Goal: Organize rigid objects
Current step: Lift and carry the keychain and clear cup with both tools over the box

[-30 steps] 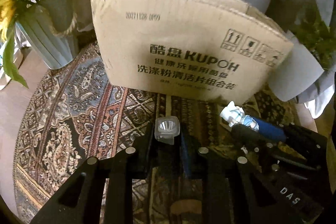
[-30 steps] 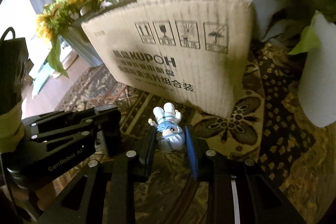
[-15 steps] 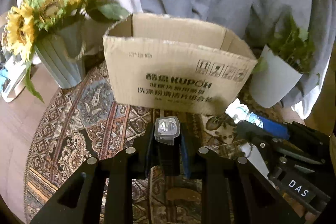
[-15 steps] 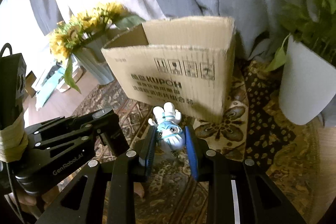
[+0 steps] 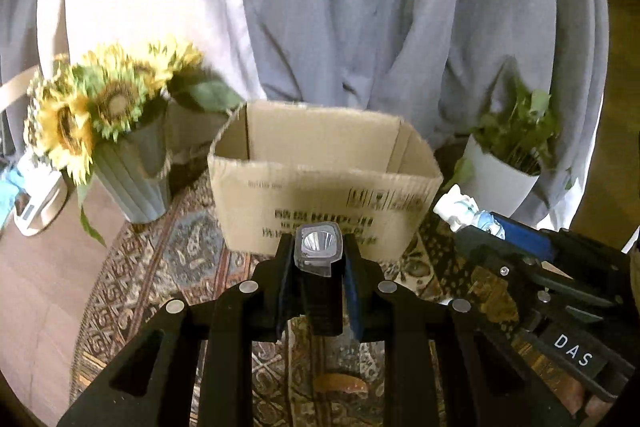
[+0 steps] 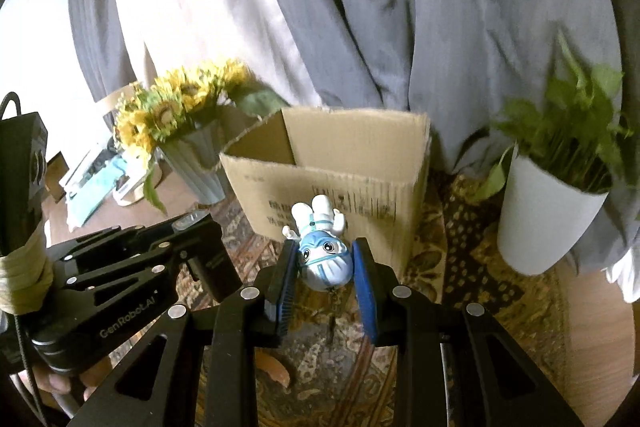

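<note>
My left gripper [image 5: 318, 259] is shut on a small black flashlight [image 5: 318, 251] with a clear lens end, held above the rug in front of an open cardboard box [image 5: 324, 203]. My right gripper [image 6: 325, 261] is shut on a white and blue toy figure [image 6: 324, 255], held head-down, also in front of the box [image 6: 340, 187]. In the left wrist view the toy figure [image 5: 464, 209] and right gripper show at the right. In the right wrist view the left gripper body [image 6: 120, 279] shows at the left. The box inside is only partly visible.
A sunflower vase [image 5: 132, 167] stands left of the box and a white potted plant [image 5: 504, 175] right of it. A patterned round rug [image 5: 160, 267] covers the table. Grey curtains hang behind. An orange scrap [image 6: 276, 367] lies on the rug.
Both grippers have risen and pulled back from the box with their objects still held. The box's open top now shows in both views.
</note>
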Demonstrator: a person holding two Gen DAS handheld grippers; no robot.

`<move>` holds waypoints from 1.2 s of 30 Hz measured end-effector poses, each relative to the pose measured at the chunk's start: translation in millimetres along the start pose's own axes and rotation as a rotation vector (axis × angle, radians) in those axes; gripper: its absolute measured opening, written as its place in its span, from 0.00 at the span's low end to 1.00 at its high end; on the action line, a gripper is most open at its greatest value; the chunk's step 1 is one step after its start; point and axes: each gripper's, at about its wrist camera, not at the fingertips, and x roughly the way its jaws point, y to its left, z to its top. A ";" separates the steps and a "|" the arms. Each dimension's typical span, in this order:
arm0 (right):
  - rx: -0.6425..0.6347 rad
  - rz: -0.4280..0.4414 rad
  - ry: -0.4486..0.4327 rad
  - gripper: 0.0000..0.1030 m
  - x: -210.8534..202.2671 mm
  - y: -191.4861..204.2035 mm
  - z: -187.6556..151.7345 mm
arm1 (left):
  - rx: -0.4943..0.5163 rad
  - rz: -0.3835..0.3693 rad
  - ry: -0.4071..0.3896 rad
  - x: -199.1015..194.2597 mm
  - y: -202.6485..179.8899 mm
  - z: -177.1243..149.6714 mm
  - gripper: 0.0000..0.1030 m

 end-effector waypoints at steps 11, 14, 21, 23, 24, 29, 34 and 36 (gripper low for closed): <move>-0.014 -0.031 -0.084 0.28 -23.9 8.7 29.1 | 0.039 -0.016 -0.094 -21.3 -2.6 36.5 0.23; -0.010 -0.034 -0.102 0.28 -27.7 9.5 38.5 | 0.046 -0.017 -0.110 -24.9 -1.8 44.6 0.23; -0.029 -0.049 -0.154 0.28 -37.8 13.0 63.2 | 0.059 -0.020 -0.151 -33.5 -0.8 71.4 0.23; -0.031 -0.043 -0.167 0.28 -40.3 12.7 70.8 | 0.064 -0.021 -0.153 -32.9 -0.9 81.1 0.23; -0.032 -0.042 -0.169 0.28 -40.7 12.2 74.0 | 0.066 -0.021 -0.153 -32.6 -1.5 83.6 0.23; -0.018 -0.026 -0.165 0.28 -36.6 5.3 90.8 | 0.081 -0.023 -0.158 -28.2 -1.6 101.8 0.23; -0.010 -0.020 -0.155 0.28 -30.8 -1.6 104.4 | 0.088 -0.028 -0.148 -18.4 -2.3 118.4 0.23; -0.010 -0.018 -0.148 0.28 -27.0 -3.6 109.8 | 0.091 -0.033 -0.140 -12.9 -2.5 124.4 0.23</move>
